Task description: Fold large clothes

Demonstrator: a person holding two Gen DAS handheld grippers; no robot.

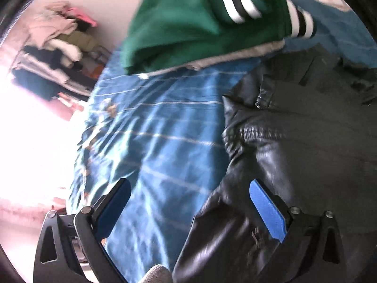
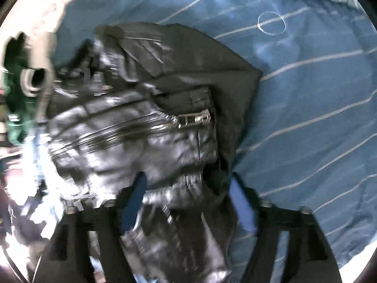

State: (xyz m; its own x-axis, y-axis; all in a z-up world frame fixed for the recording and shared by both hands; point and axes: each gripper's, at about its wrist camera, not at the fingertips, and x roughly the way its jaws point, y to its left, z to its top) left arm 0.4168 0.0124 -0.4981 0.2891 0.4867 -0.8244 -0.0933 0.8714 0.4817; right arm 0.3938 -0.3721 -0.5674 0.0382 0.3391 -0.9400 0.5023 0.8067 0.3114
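While both views are smeared by motion blur, the main things read clearly enough. A black leather jacket (image 1: 294, 146) lies crumpled on a blue bedsheet with thin pale stripes (image 1: 160, 129), filling the right half of the left wrist view. The left gripper (image 1: 189, 202) has its jaws spread wide apart: the left blue pad (image 1: 117, 205) sits over the sheet, the right one (image 1: 267, 212) over the jacket's glossy near edge, and nothing is pinched between them. Farther off, a green jacket with black-and-white striped cuffs (image 1: 188, 23) rests on the sheet beyond the black one, its grey lining showing along the lower hem. To the far left, a heap of mixed clothes (image 1: 59, 47) is stacked by a pale wall.

From the right wrist view, the leather jacket (image 2: 146, 118) bunches up from the sheet (image 2: 306, 106), with a metal zipper (image 2: 193, 119) catching the light. The right gripper (image 2: 188, 202) has its fingers on either side of a thick fold of the leather. The blur hides whether the pads actually press it, so I cannot tell if it grips.
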